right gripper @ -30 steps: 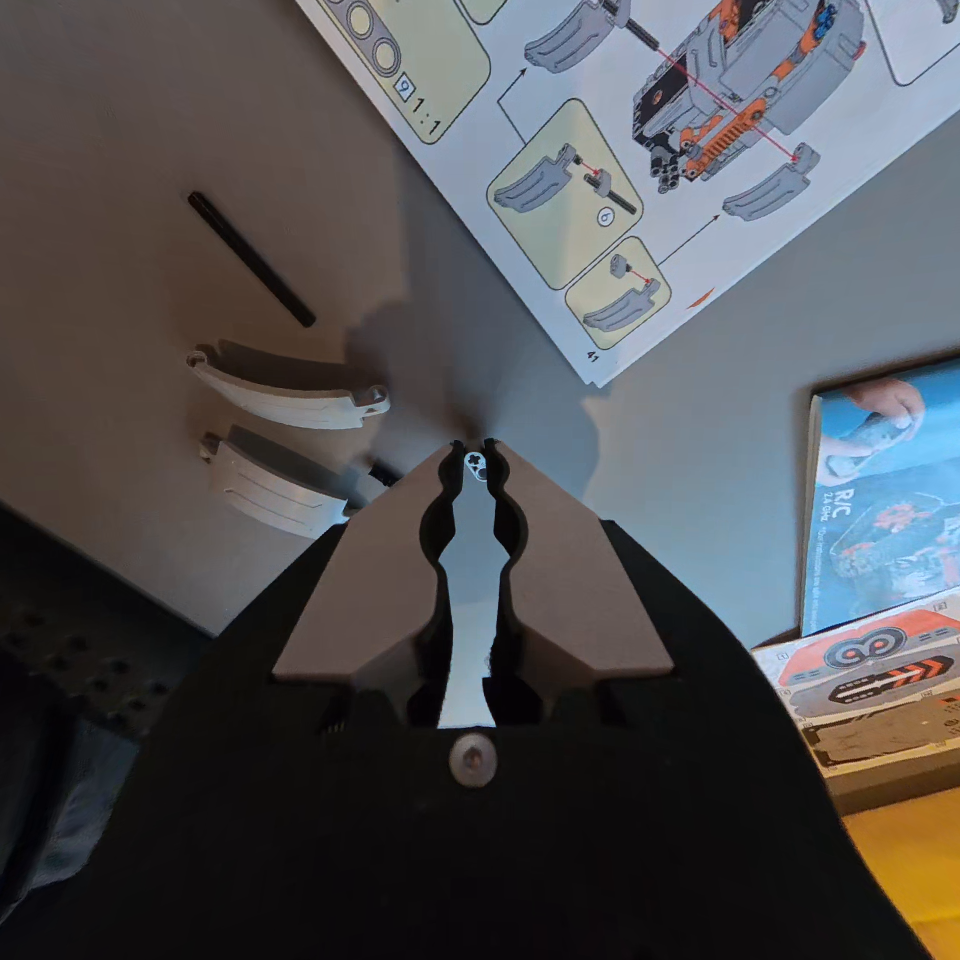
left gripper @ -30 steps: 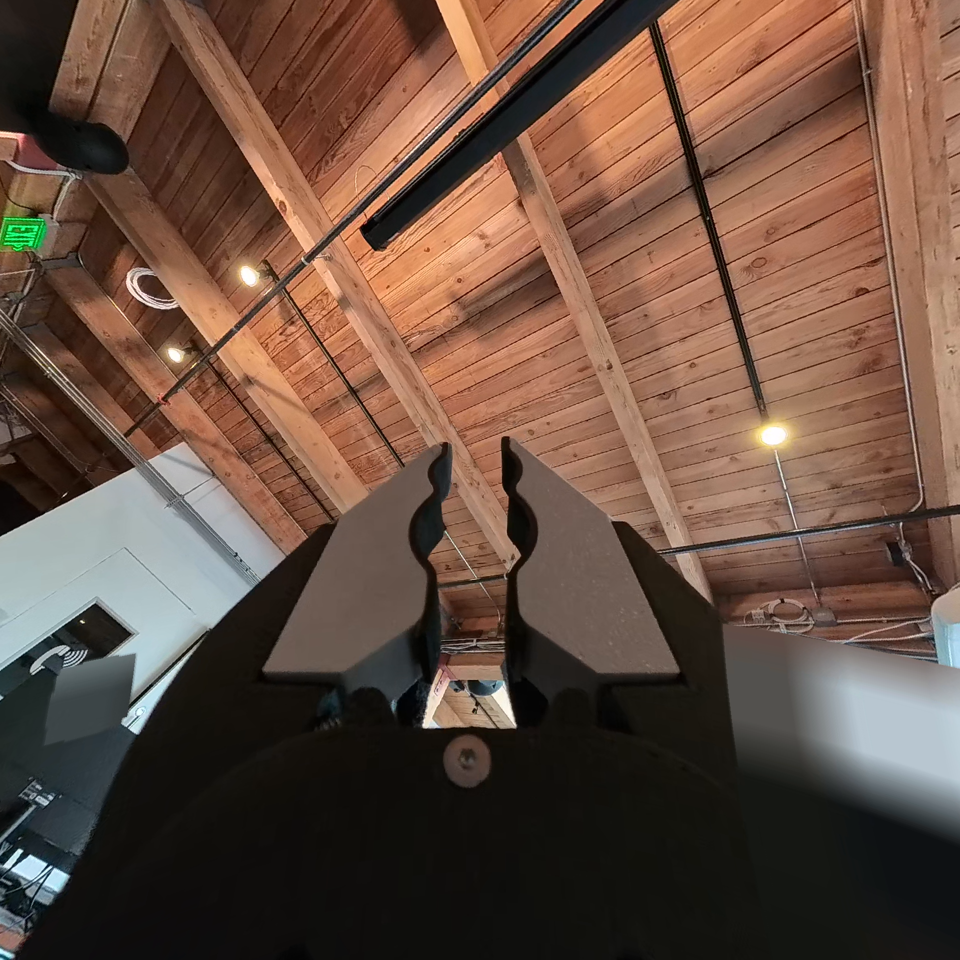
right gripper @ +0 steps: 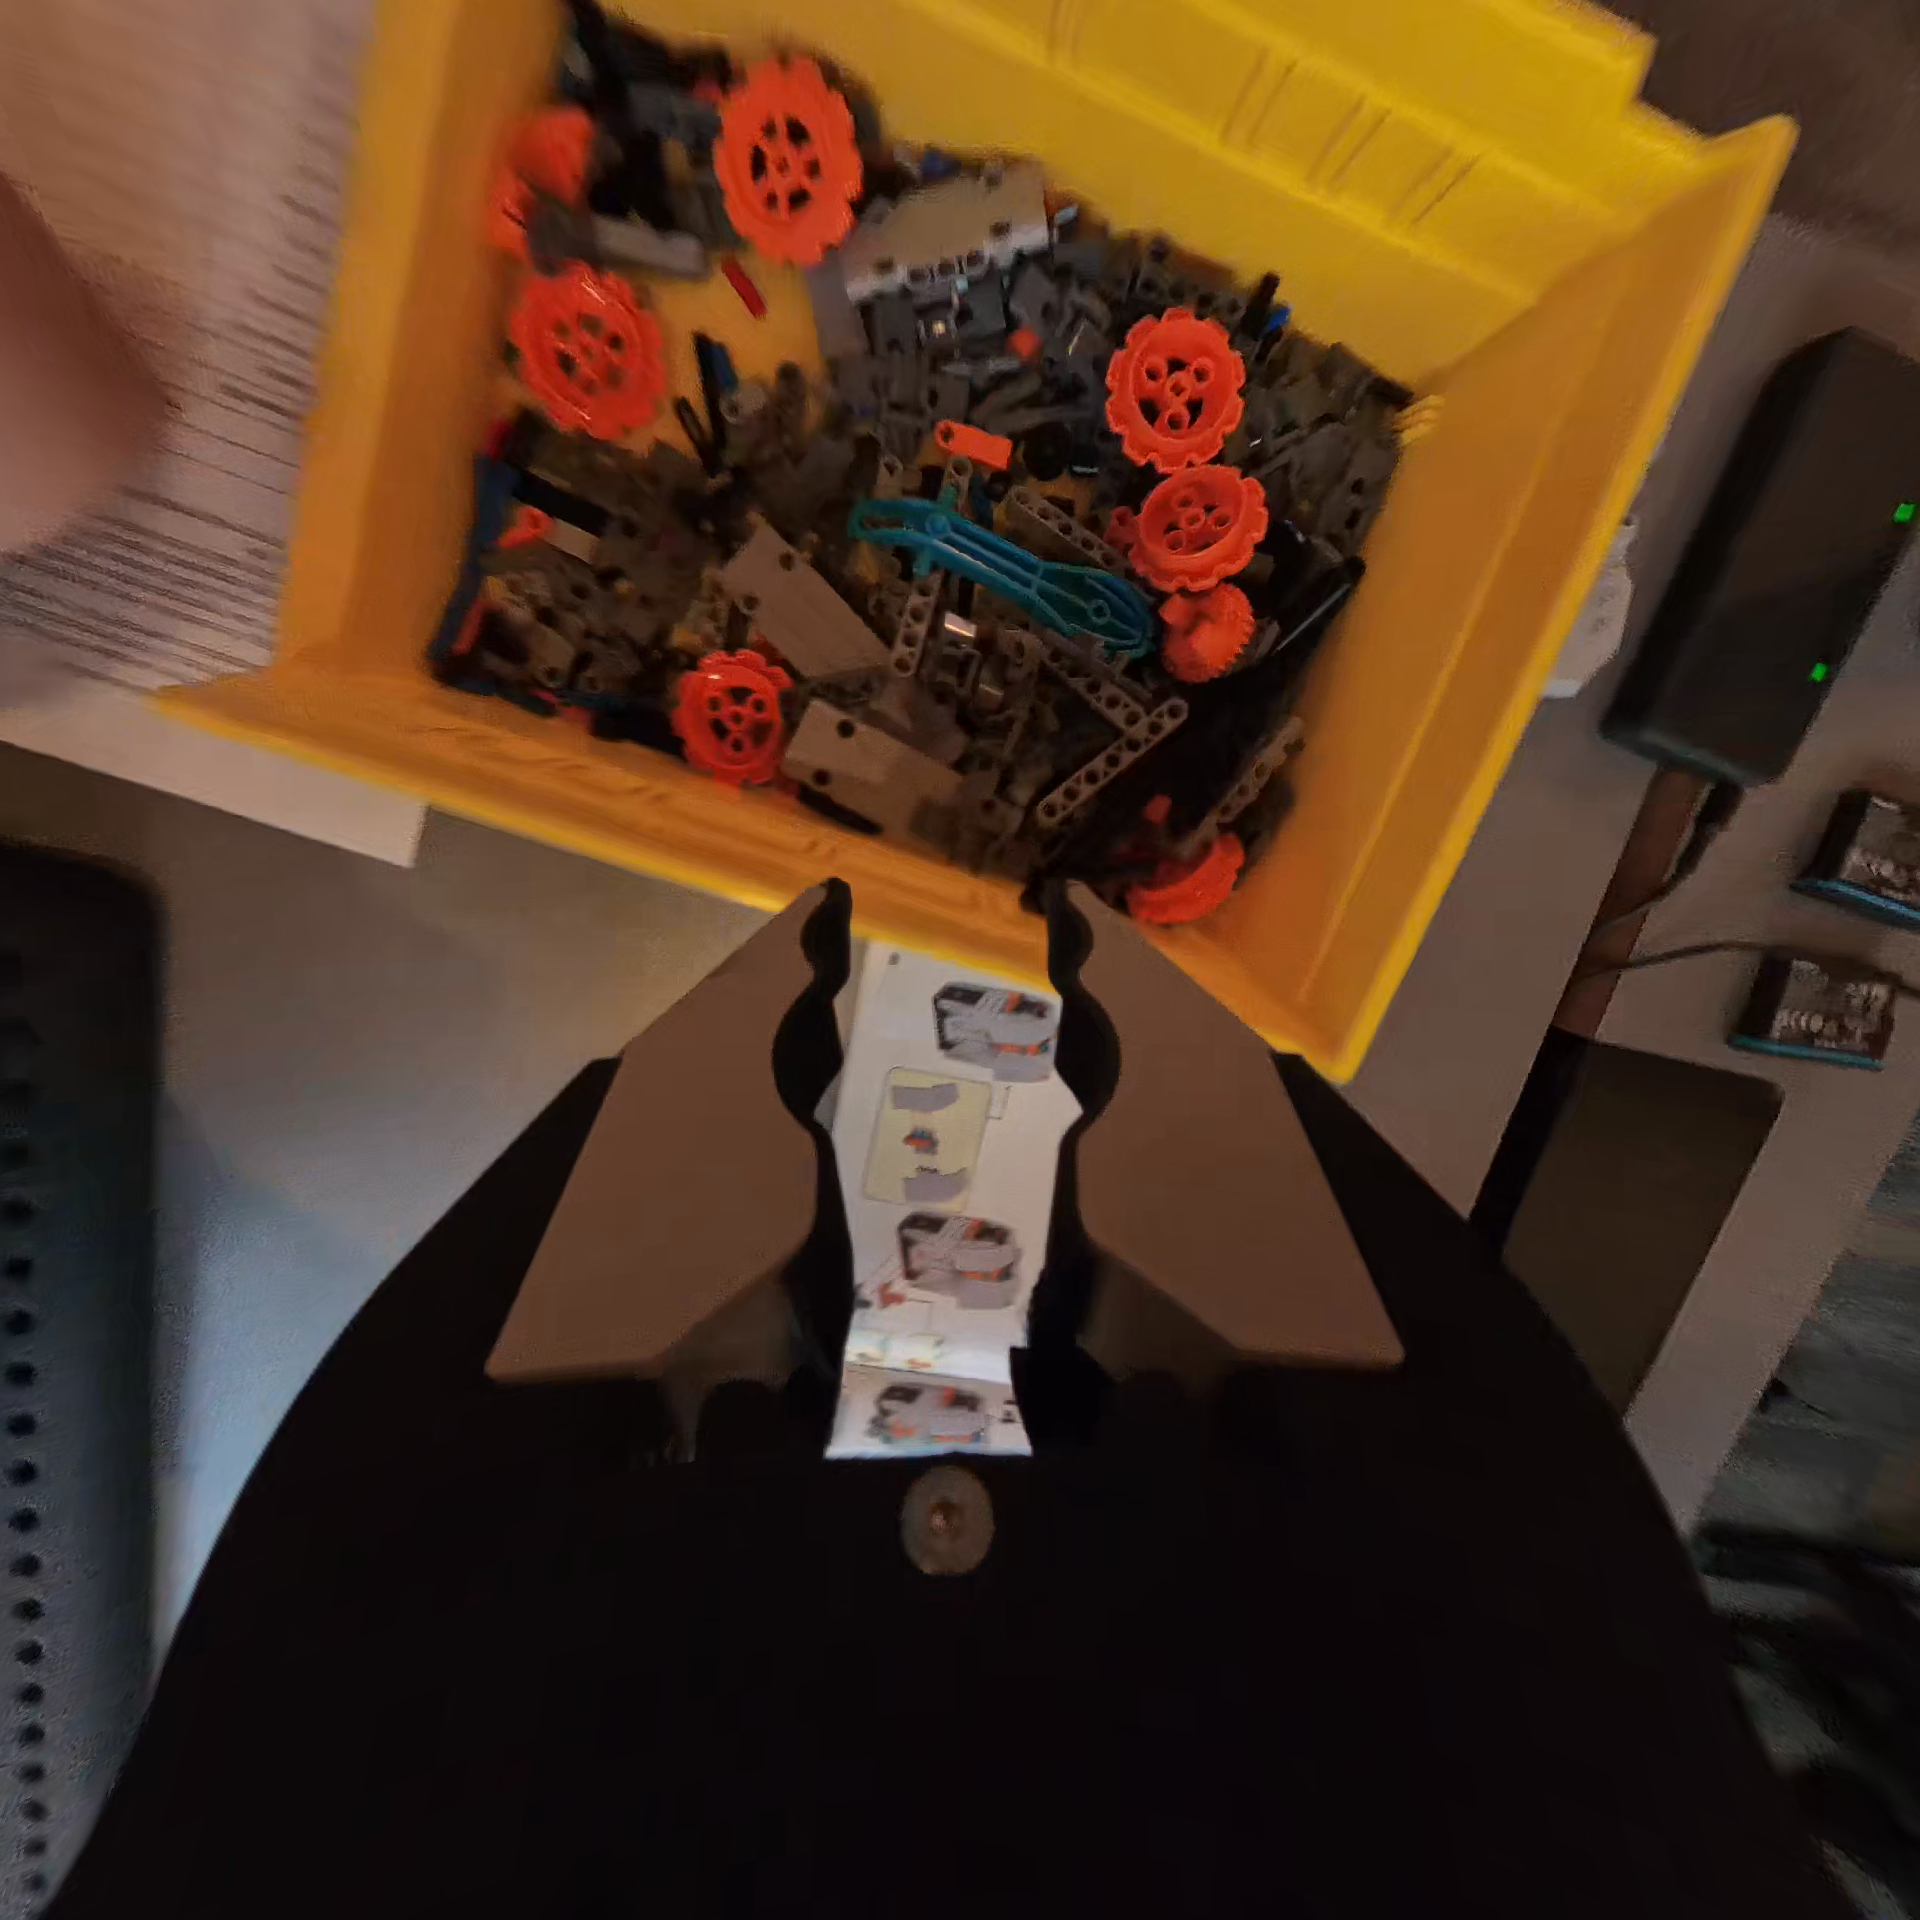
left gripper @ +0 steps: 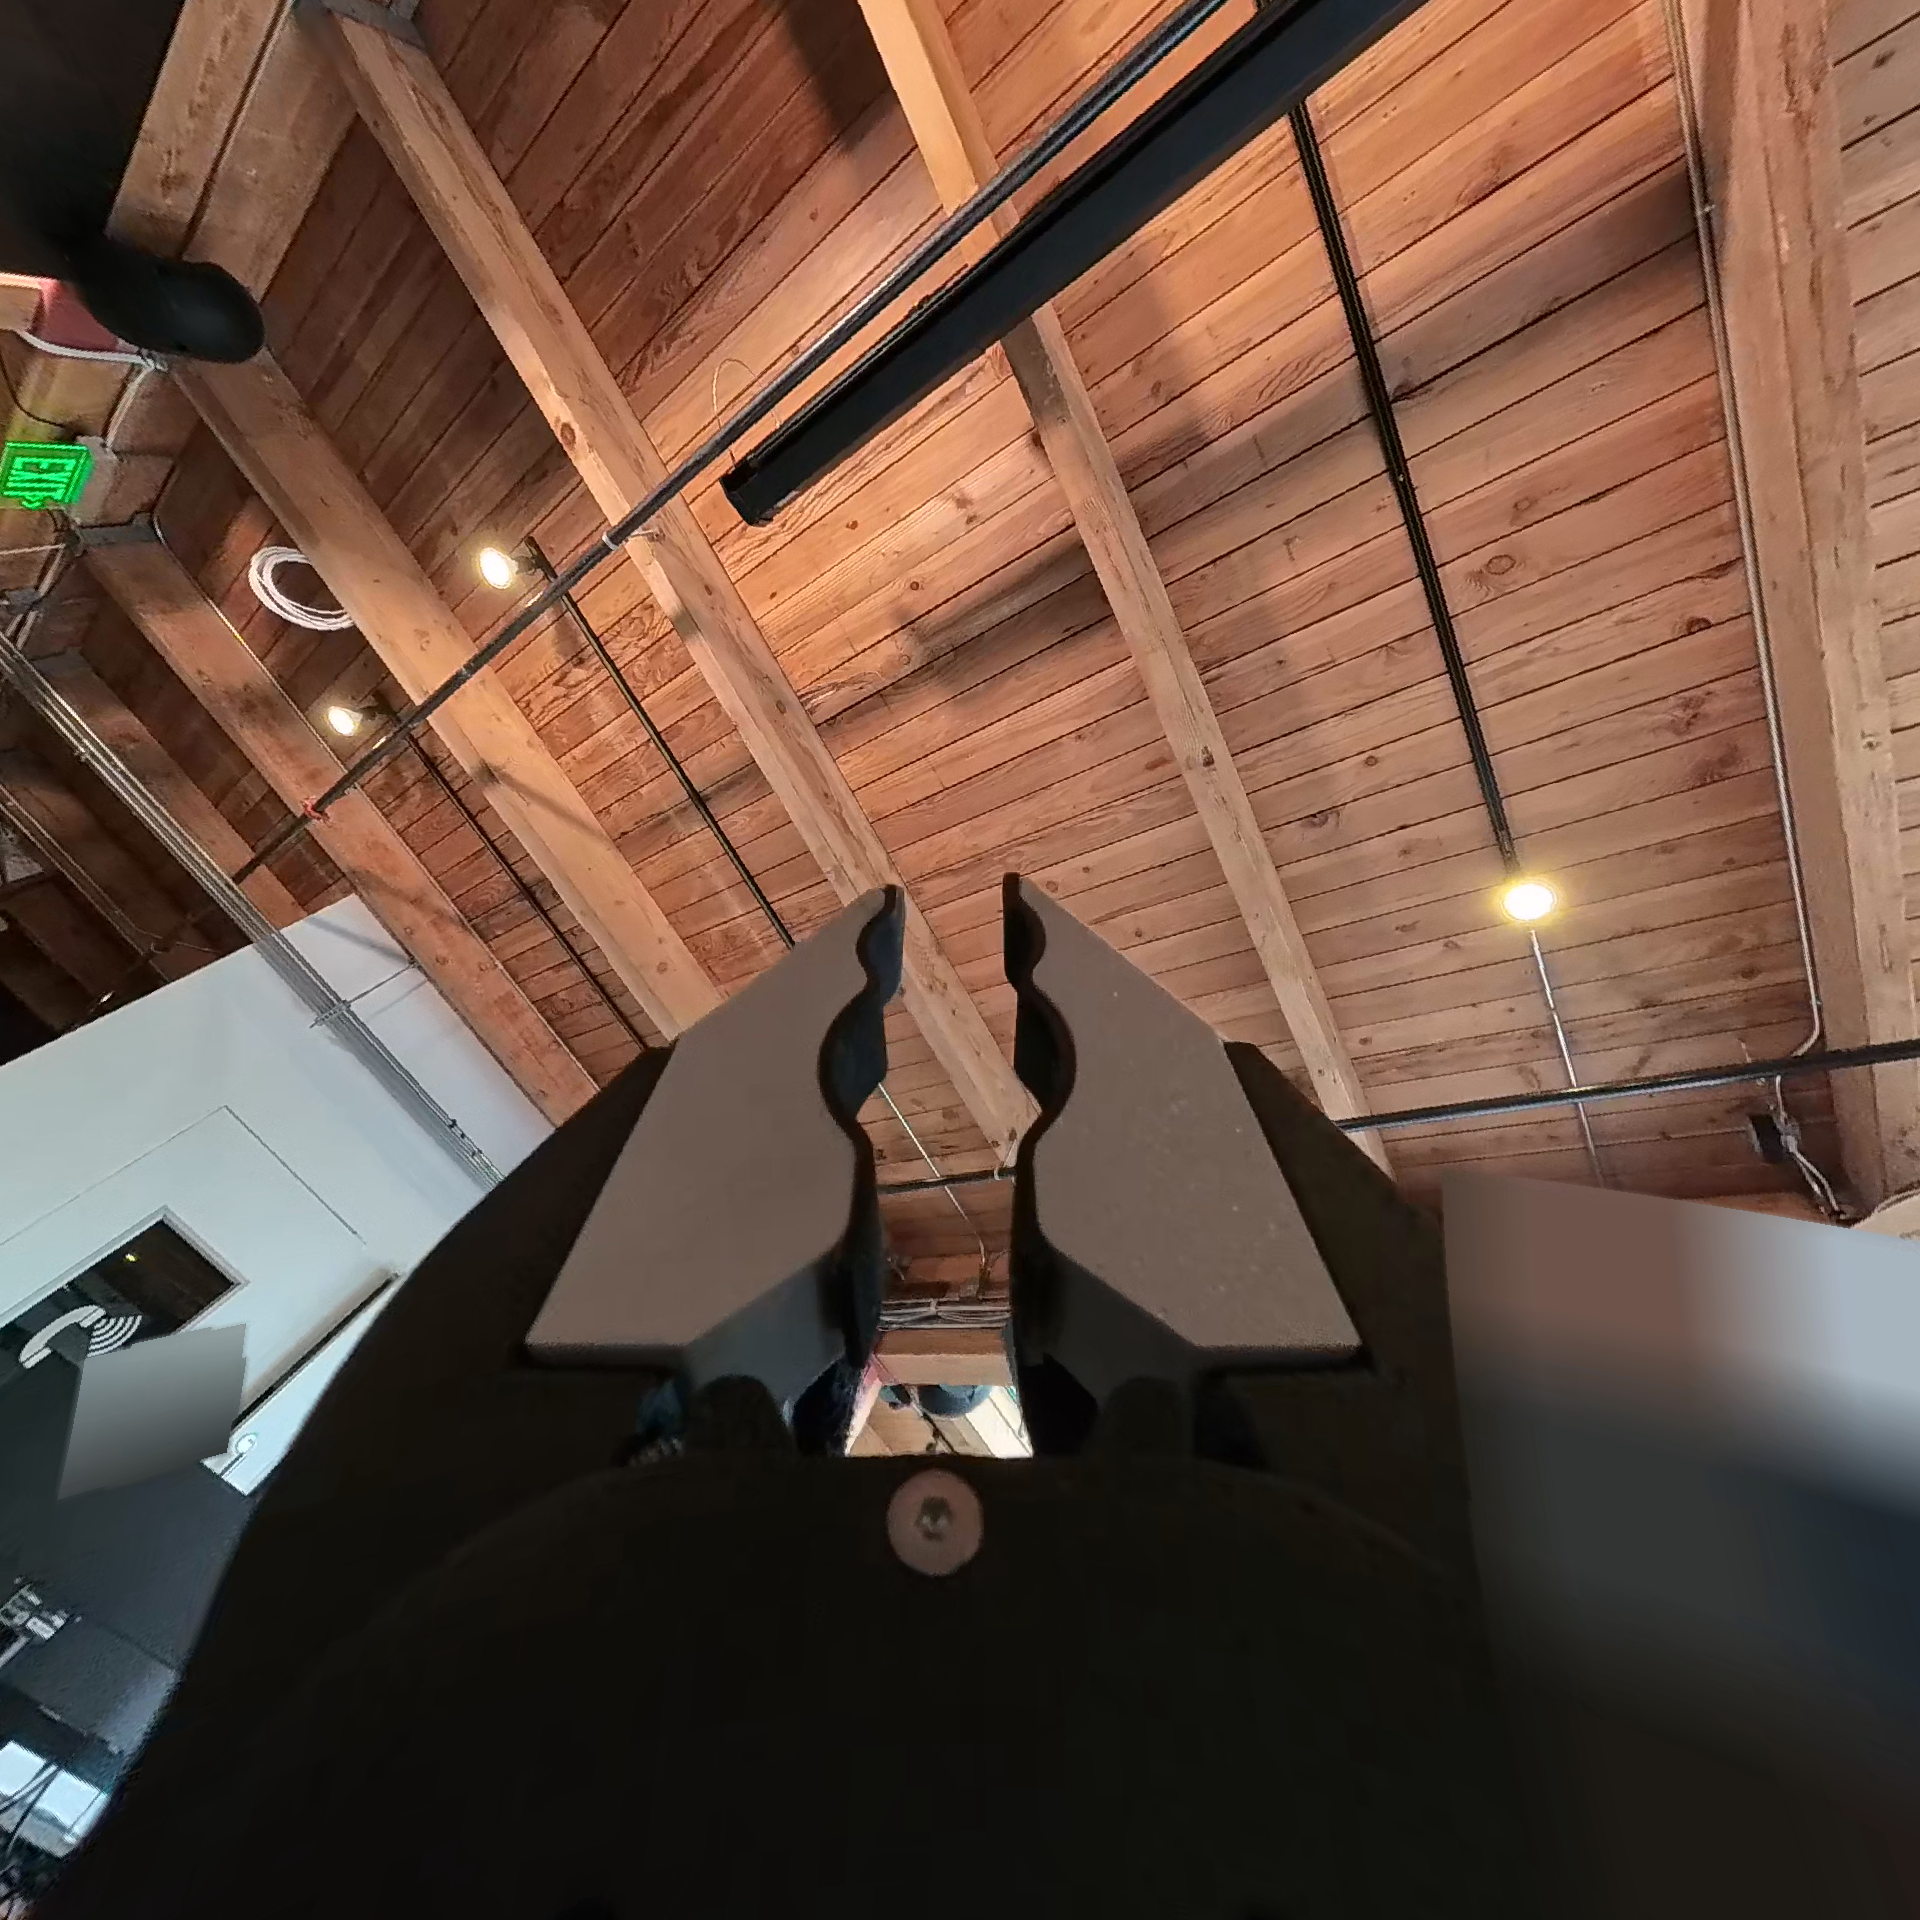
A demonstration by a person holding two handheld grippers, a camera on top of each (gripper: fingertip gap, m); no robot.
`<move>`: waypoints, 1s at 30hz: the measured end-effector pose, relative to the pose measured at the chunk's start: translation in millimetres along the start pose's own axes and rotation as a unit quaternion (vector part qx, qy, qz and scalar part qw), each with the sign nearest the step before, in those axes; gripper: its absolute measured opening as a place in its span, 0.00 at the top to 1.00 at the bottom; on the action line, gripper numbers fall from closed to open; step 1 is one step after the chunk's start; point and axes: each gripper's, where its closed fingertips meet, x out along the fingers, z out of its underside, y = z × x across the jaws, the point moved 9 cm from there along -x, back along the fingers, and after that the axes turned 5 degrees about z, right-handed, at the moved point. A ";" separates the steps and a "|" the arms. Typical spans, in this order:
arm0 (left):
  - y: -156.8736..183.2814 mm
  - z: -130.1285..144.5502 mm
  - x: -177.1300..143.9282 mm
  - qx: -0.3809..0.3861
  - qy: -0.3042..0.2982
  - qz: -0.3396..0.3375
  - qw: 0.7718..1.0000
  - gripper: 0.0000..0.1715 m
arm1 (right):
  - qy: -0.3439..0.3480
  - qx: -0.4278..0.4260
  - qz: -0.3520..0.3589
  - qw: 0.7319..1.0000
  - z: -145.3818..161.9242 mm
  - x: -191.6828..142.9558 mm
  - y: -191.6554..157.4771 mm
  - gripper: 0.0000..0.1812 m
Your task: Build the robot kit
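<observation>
The left hand-held gripper (left gripper: 953, 914) points at a wooden ceiling (left gripper: 1143, 623), jaws parted, grasping nothing. The right hand-held gripper (right gripper: 943, 902), released and empty, hovers at the near rim of a yellow bin (right gripper: 1507, 436) on the worktop (right gripper: 364, 987). The bin contains loose building parts and orange gears (right gripper: 1174, 390). An instruction sheet (right gripper: 935, 1143) lies below the jaws.

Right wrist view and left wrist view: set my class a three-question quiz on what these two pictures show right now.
1. True or false: the right gripper grips an orange wheel.
2. What does the left gripper point toward? A) wooden ceiling B) table C) bin
3. What colour is the bin that holds the building parts?

Key: 1 false, it is open and empty; 2 A; 3 yellow.
</observation>
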 end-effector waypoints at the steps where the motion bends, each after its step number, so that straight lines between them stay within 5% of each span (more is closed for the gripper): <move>1: 0.2 -0.9 -0.3 0.000 0.001 0.000 1.000 0.91 | -0.033 -0.017 -0.007 0.999 -10.3 17.8 5.5 0.81; 8: -0.3 -0.9 0.1 -0.008 0.000 0.003 1.000 0.90 | -0.233 -0.075 -0.033 0.969 -29.0 112.1 22.3 0.86; 15: 0.4 1.2 0.9 -0.008 -0.003 0.005 1.000 0.90 | -0.213 -0.110 -0.025 0.970 -57.7 148.6 9.4 0.86; 24: -0.7 5.2 2.4 -0.008 -0.008 0.003 1.000 0.90 | -0.071 -0.148 -0.093 0.982 -114.2 141.2 -28.1 0.88; 30: -0.9 4.0 2.2 -0.008 -0.006 0.003 1.000 0.91 | -0.150 -0.160 -0.096 0.971 -93.6 121.5 -5.9 0.85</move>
